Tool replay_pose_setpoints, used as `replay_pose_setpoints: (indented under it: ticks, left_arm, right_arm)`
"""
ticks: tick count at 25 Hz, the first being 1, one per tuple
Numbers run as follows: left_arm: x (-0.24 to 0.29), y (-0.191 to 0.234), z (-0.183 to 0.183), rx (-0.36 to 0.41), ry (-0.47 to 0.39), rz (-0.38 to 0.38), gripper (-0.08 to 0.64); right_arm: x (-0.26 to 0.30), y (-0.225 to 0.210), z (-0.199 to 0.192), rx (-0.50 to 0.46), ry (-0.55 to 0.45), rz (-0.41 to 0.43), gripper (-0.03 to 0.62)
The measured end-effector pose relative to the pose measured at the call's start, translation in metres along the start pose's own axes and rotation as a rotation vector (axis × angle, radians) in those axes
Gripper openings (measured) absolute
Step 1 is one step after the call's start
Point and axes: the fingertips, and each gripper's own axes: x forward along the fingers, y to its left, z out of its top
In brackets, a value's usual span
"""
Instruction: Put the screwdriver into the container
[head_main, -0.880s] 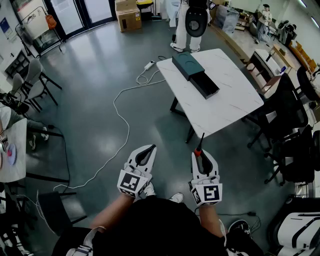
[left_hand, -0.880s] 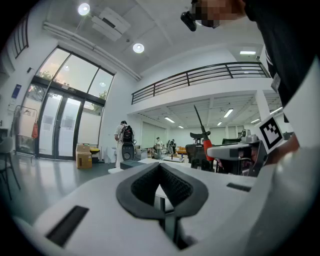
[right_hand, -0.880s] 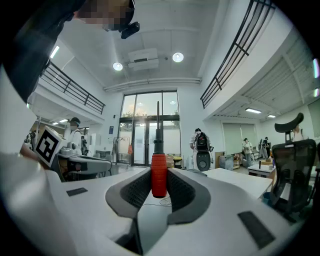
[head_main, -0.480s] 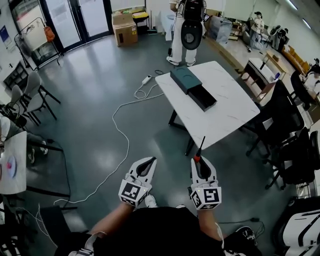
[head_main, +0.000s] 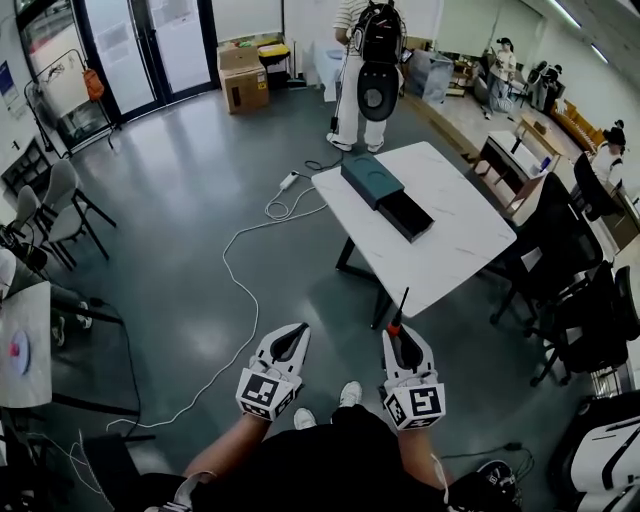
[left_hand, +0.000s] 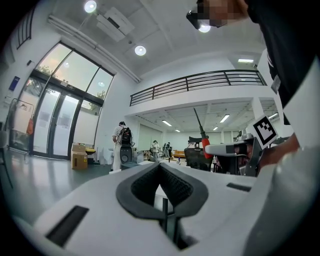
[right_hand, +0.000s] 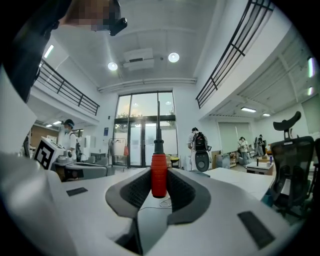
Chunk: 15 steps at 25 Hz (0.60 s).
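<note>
Screwdriver (right_hand: 159, 172): pinched by its red handle between the pads, low centre-right of the head view, black shaft sticking out past the jaw tips.
Long axis: in line with the jaws, tip aimed up-frame toward the near table edge.
Right gripper (head_main: 402, 330): clamped on the screwdriver handle.
Container (head_main: 388, 196): dark box with drawer pulled open, on the white table (head_main: 465, 235), upper centre of the head view, almost straight up-frame from the tool and well apart from it.
Nearer hand: right, carrying the tool; probably calls for a long forward reach over the open drawer.
Left gripper (head_main: 288, 340): jaws together, nothing between them, low centre-left.
</note>
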Motion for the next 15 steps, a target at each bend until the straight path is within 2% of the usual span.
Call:
replay_pose_setpoints:
  ticks: [6,15]
  left_arm:
    - [0.026,0.024,0.001,0.0,0.009,0.017,0.005]
    - [0.102,0.037,0.013,0.041,0.021,0.014,0.005]
  right_arm:
    - [0.034,-0.01,0.001,0.001,0.006,0.016,0.11]
    - [0.089,-0.065,0.004,0.022,-0.014,0.04,0.11]
